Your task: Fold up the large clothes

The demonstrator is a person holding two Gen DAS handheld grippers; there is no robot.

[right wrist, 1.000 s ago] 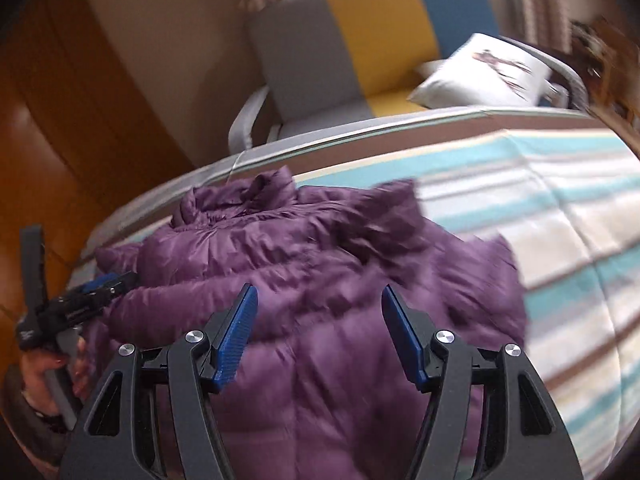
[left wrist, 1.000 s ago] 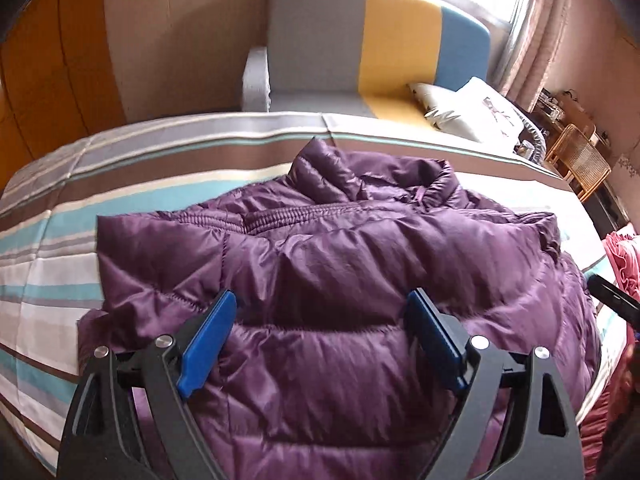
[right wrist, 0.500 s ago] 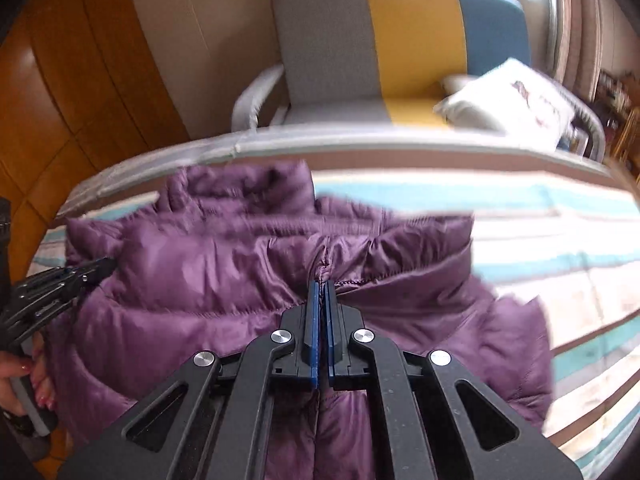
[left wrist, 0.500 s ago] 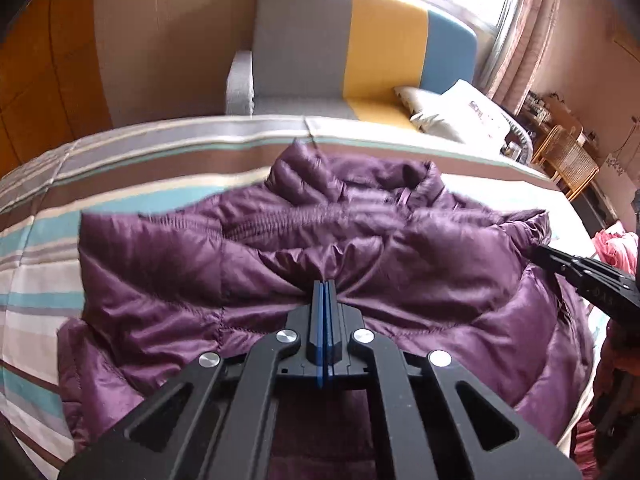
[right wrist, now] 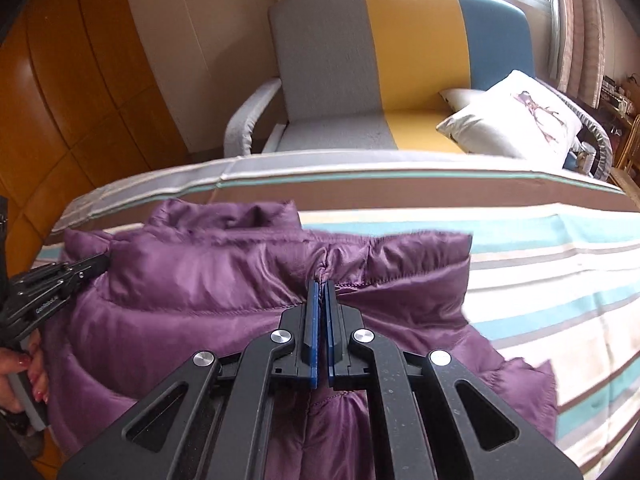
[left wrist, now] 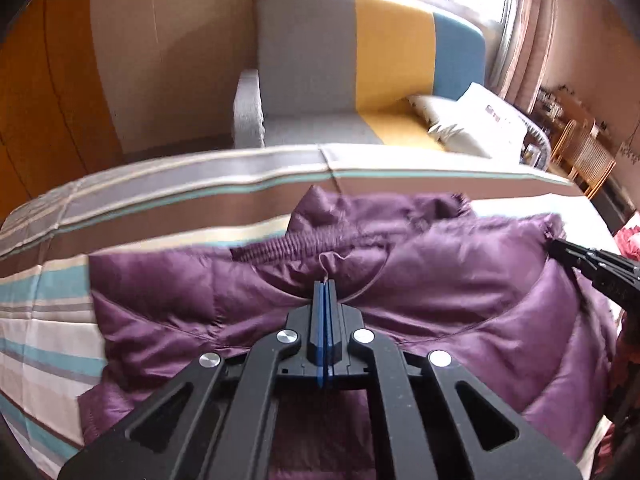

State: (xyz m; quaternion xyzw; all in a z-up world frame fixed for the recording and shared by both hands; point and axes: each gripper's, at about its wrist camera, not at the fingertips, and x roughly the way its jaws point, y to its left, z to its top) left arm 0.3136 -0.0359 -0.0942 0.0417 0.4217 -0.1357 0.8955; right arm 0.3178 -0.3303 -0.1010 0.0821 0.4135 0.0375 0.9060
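A purple puffer jacket [left wrist: 460, 280] lies on the striped bed [left wrist: 160, 200], collar toward the far edge. My left gripper [left wrist: 325, 282] is shut on a pinch of the jacket's fabric near its left side. My right gripper [right wrist: 321, 282] is shut on a fold of the jacket [right wrist: 200, 288] near its right side. The right gripper also shows at the right edge of the left wrist view [left wrist: 560, 248], and the left gripper shows at the left edge of the right wrist view [right wrist: 102, 264]. The lifted near part of the jacket hangs from both grippers.
A grey, yellow and blue sofa [left wrist: 360, 80] with white pillows [right wrist: 516, 120] stands beyond the bed's far edge. Orange wooden panels [right wrist: 60, 120] line the left wall. Wicker chairs [left wrist: 588, 156] stand at the far right. Striped bedding [right wrist: 560, 280] lies right of the jacket.
Both grippers went from open over the jacket to shut on its fabric, and have since carried the pinched fabric toward the collar.
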